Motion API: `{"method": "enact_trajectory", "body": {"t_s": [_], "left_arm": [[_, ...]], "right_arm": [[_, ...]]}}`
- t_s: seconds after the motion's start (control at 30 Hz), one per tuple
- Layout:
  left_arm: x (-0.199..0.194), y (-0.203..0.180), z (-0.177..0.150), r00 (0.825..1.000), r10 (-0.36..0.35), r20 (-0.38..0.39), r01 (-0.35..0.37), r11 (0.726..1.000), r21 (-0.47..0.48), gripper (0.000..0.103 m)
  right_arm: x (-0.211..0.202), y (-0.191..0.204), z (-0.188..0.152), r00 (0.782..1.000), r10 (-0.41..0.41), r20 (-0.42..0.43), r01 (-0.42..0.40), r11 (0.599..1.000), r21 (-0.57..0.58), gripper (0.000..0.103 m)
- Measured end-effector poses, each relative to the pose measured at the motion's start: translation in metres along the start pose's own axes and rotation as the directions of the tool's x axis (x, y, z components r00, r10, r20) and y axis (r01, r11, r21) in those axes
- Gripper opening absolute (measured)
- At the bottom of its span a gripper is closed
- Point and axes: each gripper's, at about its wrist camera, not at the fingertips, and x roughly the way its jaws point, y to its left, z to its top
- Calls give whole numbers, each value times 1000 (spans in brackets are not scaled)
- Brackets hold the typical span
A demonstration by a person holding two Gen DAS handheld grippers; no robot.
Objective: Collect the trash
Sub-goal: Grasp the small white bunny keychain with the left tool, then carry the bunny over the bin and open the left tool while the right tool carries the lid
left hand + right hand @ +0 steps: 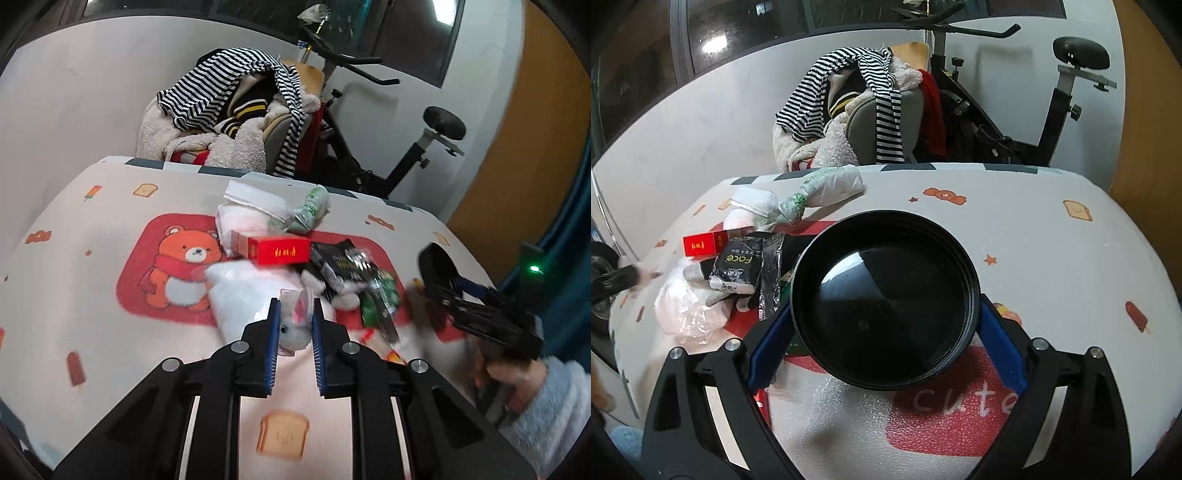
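Observation:
My left gripper (295, 314) is shut on a small clear wrapper with a rabbit picture (293, 326), held just above the table. Beyond it lies the trash pile: a red carton (279, 251), a black packet (343, 258), a green wrapper (380, 299), a white plastic bag (236, 295), folded white tissue (255, 201) and a knotted green-and-white bag (310, 206). My right gripper (886, 314) is shut on the rim of a round black bowl (884, 288), tilted open toward the camera, to the right of the pile. The same carton (701, 245) and black packet (738, 264) show in the right wrist view.
The table (74, 295) wears a pale cloth with a red bear panel. Behind its far edge stands a chair heaped with clothes, a striped shirt (221, 88) on top. An exercise bike (406, 162) stands at the back right. A hand in a fuzzy sleeve (546, 398) holds the right gripper.

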Motion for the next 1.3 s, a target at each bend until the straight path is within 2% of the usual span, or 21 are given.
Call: {"method": "enact_trajectory", "body": {"t_s": [0.07,0.13,0.27,0.37,0.6,0.77,0.87,1.0,1.1,1.3], "left_arm": [[-15,3,-6,1000,-13,-3,13,1000,3,16],[-32,7,-14,1000,-23,-8,24,1000,13,16],[-61,9,-35,999,-43,-21,44,999,24,16],[-83,5,-58,997,-57,-43,59,997,44,16],[-121,-14,-113,991,-88,-97,98,990,106,16],[-131,-27,-150,980,-114,-163,137,981,140,16],[-131,-30,-169,965,-159,-210,186,975,117,16],[-129,-34,-182,959,-160,-235,191,975,116,17],[-125,-30,-187,953,-171,-250,196,977,80,17],[-113,-24,-194,950,-161,-268,180,982,48,17]], "right_arm": [[-5,14,-1,1000,-20,-8,19,997,-80,91],[-19,31,-5,1000,6,-1,-6,988,-152,91],[-54,44,-12,996,76,41,-72,994,-87,91],[-81,64,-28,993,102,60,-97,991,-93,91],[-144,100,-86,982,175,67,-170,983,-75,91],[-176,114,-124,977,199,71,-195,979,-53,91],[-187,119,-144,977,201,68,-199,979,-43,91],[-191,116,-164,977,205,57,-205,979,9,91],[-191,110,-175,980,189,56,-191,981,31,91],[-192,94,-181,983,175,62,-180,980,80,91]]}}
